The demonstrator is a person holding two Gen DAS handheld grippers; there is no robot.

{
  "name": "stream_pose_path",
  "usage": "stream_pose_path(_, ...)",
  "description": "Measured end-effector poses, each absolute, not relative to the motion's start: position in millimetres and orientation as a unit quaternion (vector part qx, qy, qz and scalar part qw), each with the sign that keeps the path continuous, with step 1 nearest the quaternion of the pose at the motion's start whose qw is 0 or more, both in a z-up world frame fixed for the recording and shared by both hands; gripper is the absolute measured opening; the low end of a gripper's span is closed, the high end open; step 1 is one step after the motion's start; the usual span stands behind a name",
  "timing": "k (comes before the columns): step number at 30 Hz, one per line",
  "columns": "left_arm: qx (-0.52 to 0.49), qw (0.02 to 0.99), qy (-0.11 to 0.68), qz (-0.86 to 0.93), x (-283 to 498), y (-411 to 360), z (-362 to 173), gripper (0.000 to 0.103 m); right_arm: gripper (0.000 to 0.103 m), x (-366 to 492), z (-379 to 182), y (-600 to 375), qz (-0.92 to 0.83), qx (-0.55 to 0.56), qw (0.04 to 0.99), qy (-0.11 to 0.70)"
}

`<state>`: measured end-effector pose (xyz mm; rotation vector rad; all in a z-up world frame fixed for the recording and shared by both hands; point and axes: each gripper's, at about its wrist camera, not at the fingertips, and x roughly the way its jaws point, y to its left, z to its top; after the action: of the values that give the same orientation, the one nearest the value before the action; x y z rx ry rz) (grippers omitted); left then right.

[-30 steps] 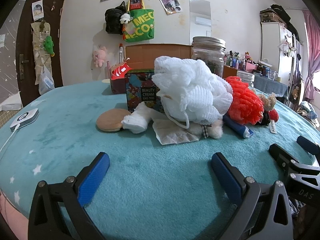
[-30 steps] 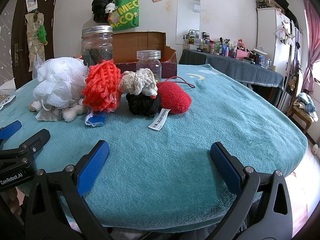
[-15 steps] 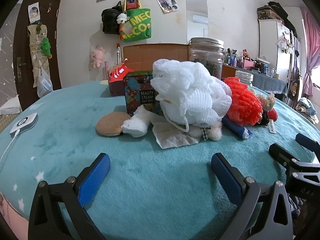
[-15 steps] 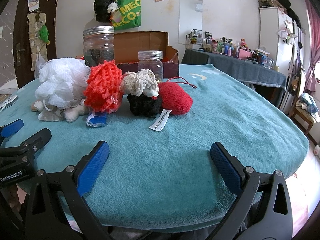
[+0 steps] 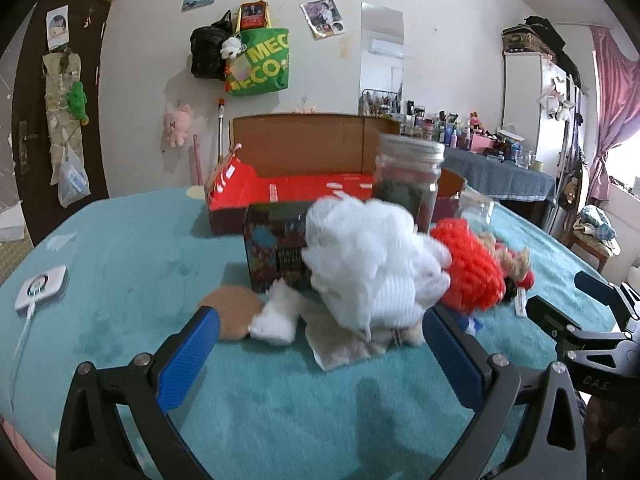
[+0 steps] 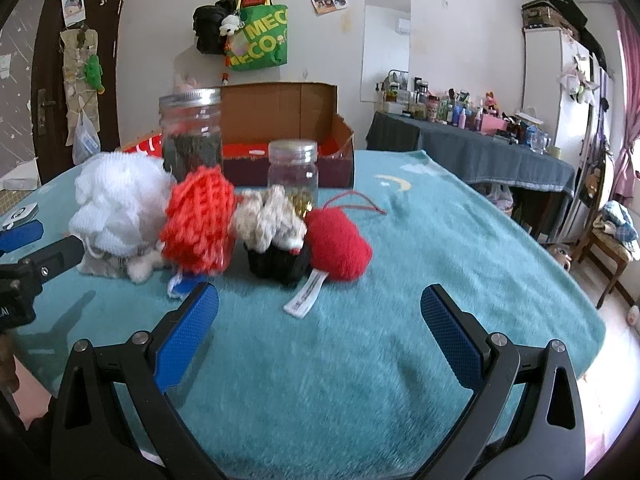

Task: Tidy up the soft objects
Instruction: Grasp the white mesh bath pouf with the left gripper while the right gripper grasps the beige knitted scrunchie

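A white mesh pouf [image 5: 372, 264] lies on the teal cloth, just ahead of my open left gripper [image 5: 320, 356], with nothing between the fingers. Beside the pouf sit a red-orange knit ball [image 5: 472, 276], a tan round puff [image 5: 234, 312] and a small white plush [image 5: 276, 312]. In the right wrist view the white mesh pouf [image 6: 120, 204], the red-orange knit ball [image 6: 200, 224], a cream-and-black knit toy [image 6: 274, 236] and a red plush with a white tag [image 6: 340, 244] stand in a row. My right gripper [image 6: 318, 328] is open, short of them.
An open cardboard box with a red inside [image 5: 300, 176] stands behind the pile. A tall glass jar [image 6: 192, 132], a small jar [image 6: 294, 176] and a printed tin [image 5: 276, 248] stand near it. A white device with a cable [image 5: 40, 288] lies at the left.
Both grippers have risen and moved in toward the pile; the soft things look closer and lower in view. Nothing on the cloth has moved.
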<state>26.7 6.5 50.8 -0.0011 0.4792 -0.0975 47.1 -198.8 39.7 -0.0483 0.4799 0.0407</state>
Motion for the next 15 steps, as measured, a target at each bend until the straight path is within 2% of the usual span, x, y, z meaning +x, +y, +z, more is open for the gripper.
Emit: stream_pose_path(15, 0.027, 0.962, 0.253, -0.103, 59, -5, 70, 0.103, 0.103, 86, 69, -215, 0.077, -0.001, 0.969, 0.236)
